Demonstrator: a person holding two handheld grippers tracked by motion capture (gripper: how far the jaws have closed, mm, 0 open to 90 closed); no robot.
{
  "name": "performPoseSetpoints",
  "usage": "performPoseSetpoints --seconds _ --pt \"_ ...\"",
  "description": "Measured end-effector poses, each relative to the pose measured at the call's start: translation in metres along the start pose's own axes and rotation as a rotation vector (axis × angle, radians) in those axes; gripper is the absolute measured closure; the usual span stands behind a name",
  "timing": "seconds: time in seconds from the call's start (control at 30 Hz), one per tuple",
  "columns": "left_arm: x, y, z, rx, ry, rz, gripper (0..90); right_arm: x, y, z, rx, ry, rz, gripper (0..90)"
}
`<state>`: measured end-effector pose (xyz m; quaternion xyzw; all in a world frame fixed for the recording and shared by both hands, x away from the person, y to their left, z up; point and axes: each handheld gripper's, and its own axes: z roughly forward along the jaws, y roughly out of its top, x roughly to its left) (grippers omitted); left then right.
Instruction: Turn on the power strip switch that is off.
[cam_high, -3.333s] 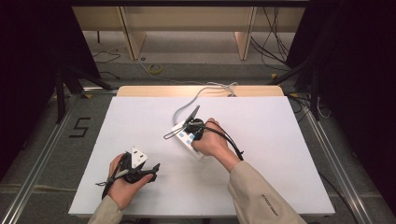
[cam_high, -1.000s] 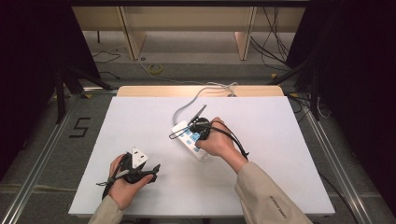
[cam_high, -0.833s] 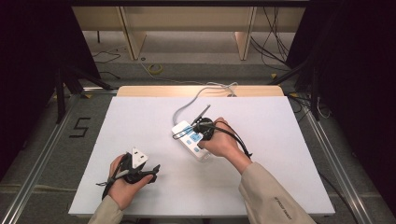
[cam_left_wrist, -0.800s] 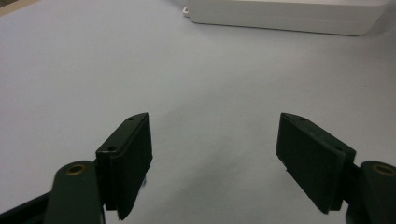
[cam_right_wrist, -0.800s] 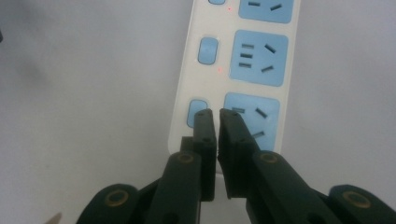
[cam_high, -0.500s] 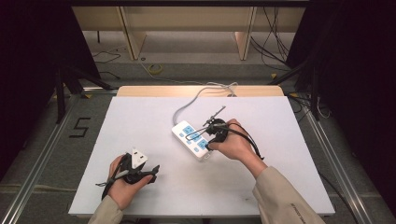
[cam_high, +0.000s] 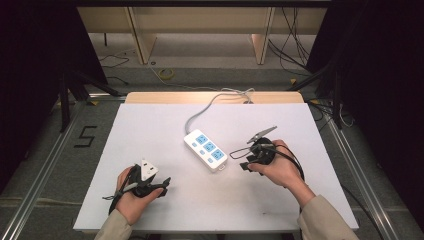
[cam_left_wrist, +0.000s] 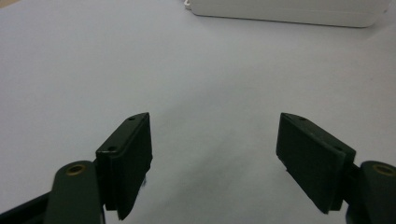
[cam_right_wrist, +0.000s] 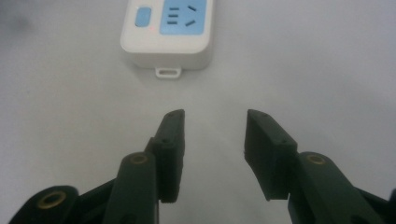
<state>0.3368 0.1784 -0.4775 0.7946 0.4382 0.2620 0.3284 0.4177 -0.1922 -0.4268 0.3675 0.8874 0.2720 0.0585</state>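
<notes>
— See the power strip (cam_high: 205, 150)? It lies slantwise near the middle of the desk (cam_high: 150, 130), its grey cord (cam_high: 200, 111) running off over the far edge; both hands are well clear of it.

— And the tongs?

— The right tongs (cam_high: 243, 159) sit just off its near end, pointing at it; their jaws have just been opening, with nothing between them; in the right gripper view the black pads (cam_right_wrist: 172, 149) stand spread over bare desk. The left tongs (cam_high: 161, 184) rest at the near left corner, jaws wide and empty too.

— How would it handle, do you think?

— Stiff and fairly light, I'd guess; a hard white plastic box with rounded corners, three blue socket faces (cam_high: 208, 149) on top with small blue switches beside them; smooth, glossy sides, so likely slippery under flat pads; not fragile, though the cord would tug and swing it round if lifted by one end.

— So where to take hold?

— Across the narrow width, on the two long sides near the middle; that looks within the span of the jaws and keeps it balanced. The little hanging tab (cam_right_wrist: 168, 73) at the near end looks too small to trust.

— And the desk?

— Matt white sheet, plain and flat; the strip would probably slide on it easily if pushed.
</notes>
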Motion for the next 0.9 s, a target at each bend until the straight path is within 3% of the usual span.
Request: performPoseSetpoints --seconds 0.47,0.67,0.9 --pt "0.001 -0.001 0.000 0.009 0.004 -0.001 26.9 -0.008 -0.059 -0.013 -0.115 -0.020 0.028 50.1" --pt "0.001 -0.001 0.001 0.012 0.001 -0.002 26.9 -0.010 -0.085 -0.015 -0.188 -0.032 0.045 49.5" --pt "0.005 -0.002 0.004 0.002 -0.008 -0.011 26.1 -0.011 -0.095 -0.019 -0.258 -0.053 0.056 47.7"
